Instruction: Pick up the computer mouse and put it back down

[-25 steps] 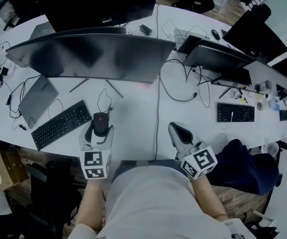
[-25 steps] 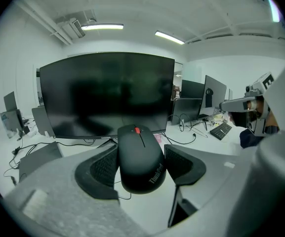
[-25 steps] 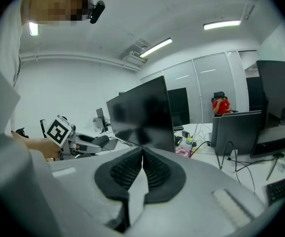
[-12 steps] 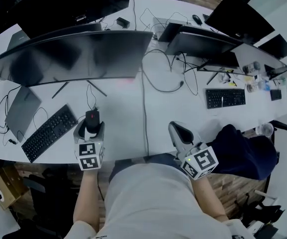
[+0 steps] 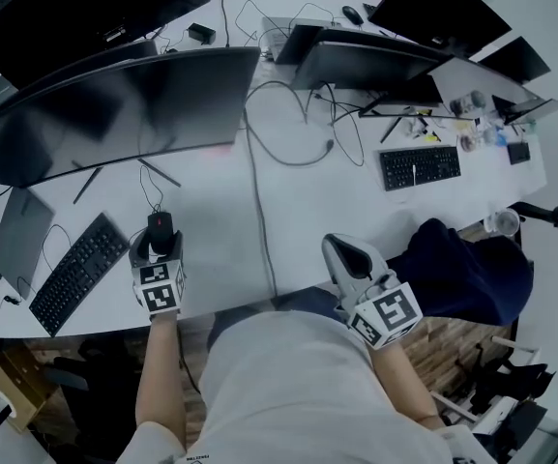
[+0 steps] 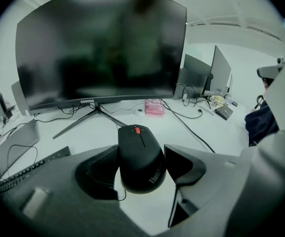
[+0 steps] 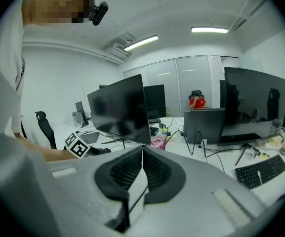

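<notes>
Pinches one black computer mouse (image 6: 141, 157) in the left gripper (image 5: 159, 242), angled downward over the white desk (image 5: 211, 201) between one keyboard (image 5: 75, 271) and one long cable (image 5: 259, 222), and holds the right gripper (image 7: 142, 152) nearer level at the desk's near edge, jaws pressed together on nothing, bare desktop ahead.

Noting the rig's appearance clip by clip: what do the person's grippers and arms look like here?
The left gripper and right gripper are grey moulded shells with black pads. Each carries a white cube printed with black square markers. The person wears a pale short-sleeved top.
</notes>
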### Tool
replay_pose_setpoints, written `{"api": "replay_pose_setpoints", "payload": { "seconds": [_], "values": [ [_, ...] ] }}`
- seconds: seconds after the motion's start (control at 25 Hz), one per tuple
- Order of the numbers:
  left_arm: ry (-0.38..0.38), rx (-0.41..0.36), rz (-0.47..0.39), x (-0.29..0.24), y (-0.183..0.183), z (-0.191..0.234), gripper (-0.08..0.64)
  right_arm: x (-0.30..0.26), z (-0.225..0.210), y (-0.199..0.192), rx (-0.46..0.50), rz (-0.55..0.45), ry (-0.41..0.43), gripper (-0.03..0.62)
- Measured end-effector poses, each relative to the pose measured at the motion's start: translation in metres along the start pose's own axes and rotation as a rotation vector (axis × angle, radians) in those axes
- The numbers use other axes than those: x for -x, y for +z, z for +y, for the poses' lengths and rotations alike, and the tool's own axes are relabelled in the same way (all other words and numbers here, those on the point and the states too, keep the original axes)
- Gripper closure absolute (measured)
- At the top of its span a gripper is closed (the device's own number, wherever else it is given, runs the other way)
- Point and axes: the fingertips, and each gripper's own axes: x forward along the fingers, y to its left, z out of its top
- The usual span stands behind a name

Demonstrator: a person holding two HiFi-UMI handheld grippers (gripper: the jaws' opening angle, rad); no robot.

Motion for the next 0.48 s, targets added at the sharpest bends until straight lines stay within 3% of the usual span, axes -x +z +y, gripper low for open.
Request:
{"api": "replay_pose_setpoints", "payload": {
  "seconds": [0.48],
  "values": [
    [-0.016, -0.037, 0.079, -0.046, -0.032, 0.001, 0.264, 0.009, 0.000, -0.013, -0.004, 0.046, -0.062, 0.588]
  ]
}}
